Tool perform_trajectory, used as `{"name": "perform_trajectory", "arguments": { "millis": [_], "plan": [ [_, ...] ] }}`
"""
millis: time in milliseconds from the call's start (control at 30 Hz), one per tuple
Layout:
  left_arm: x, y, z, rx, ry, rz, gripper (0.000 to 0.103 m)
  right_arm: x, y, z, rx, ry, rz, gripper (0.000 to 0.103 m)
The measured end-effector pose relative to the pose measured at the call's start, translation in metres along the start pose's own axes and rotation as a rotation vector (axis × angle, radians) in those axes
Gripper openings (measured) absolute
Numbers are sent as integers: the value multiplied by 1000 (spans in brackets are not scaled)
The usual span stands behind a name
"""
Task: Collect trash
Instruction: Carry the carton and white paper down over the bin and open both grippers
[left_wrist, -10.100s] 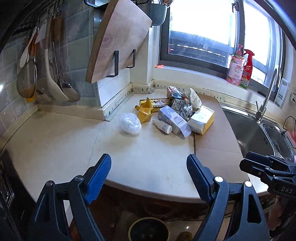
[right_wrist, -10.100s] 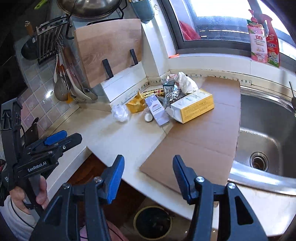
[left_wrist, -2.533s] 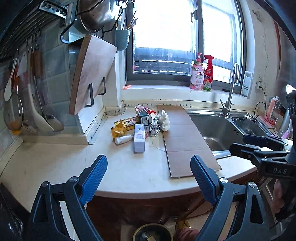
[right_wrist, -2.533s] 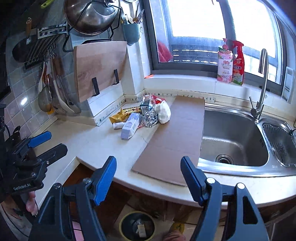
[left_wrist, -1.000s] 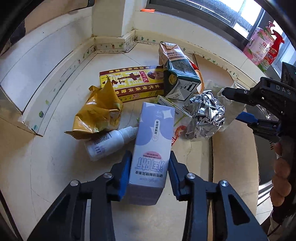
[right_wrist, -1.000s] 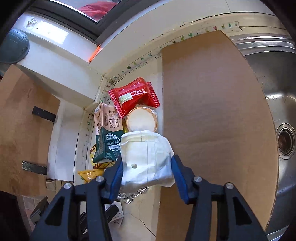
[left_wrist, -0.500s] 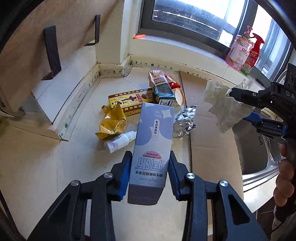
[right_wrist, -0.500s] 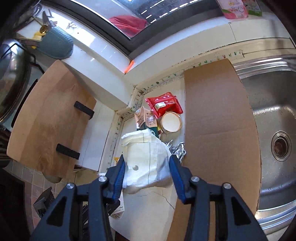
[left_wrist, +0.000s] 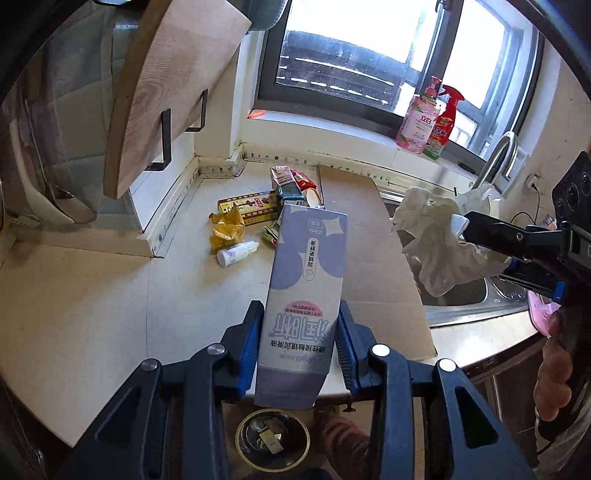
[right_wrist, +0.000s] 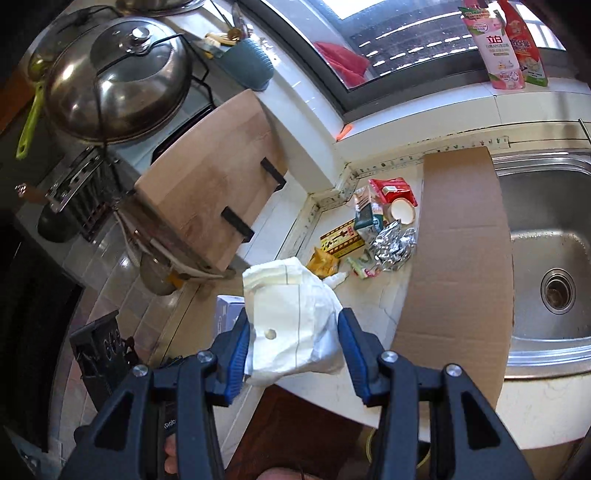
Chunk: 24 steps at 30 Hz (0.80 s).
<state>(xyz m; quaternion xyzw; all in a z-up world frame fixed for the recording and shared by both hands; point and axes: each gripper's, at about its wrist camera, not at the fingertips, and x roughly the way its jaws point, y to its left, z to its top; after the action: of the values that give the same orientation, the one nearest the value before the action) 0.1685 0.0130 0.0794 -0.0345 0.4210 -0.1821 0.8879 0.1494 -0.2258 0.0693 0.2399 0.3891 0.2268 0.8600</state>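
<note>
Left wrist view: the left gripper clamps a tall lavender carton between its blue pads, lifted clear of the countertop, its lower end past the counter's rounded front edge. Directly below that edge, on the floor, stands a round trash bin with scraps inside and open space around its rim. To the right, the right gripper grips a crumpled white wrapper in the air above the near corner of the sink.

Right wrist view: the same wrapper fills the space between the pads, pressed on both sides, hanging over the counter's front edge. The rest of the litter sits back in the corner by the wall: a yellow flat box, a crumpled yellow bag, a small white dropper bottle, a foil wad, a green-and-brown carton, a red packet and a round lid. A cardboard sheet lies flat along the sink's left rim, overhanging the front edge slightly. The front strip of counter between litter and edge is bare.
</note>
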Motion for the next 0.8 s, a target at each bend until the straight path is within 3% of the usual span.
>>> {"name": "perform_trajectory", "arguments": {
  "millis": [200, 400, 533, 800],
  "plan": [
    [-34, -7, -47, 11, 3, -29, 36, -10, 16, -54, -49, 61, 18, 47],
    [-46, -11, -102, 24, 68, -29, 36, -5, 12, -106, -49, 129, 39, 47],
    [-33, -9, -139, 10, 137, -35, 36, 11, -2, -142, -9, 198, 55, 47],
    [24, 3, -209, -42, 271, -17, 37, 55, -42, -200, 35, 295, -3, 47]
  ]
}}
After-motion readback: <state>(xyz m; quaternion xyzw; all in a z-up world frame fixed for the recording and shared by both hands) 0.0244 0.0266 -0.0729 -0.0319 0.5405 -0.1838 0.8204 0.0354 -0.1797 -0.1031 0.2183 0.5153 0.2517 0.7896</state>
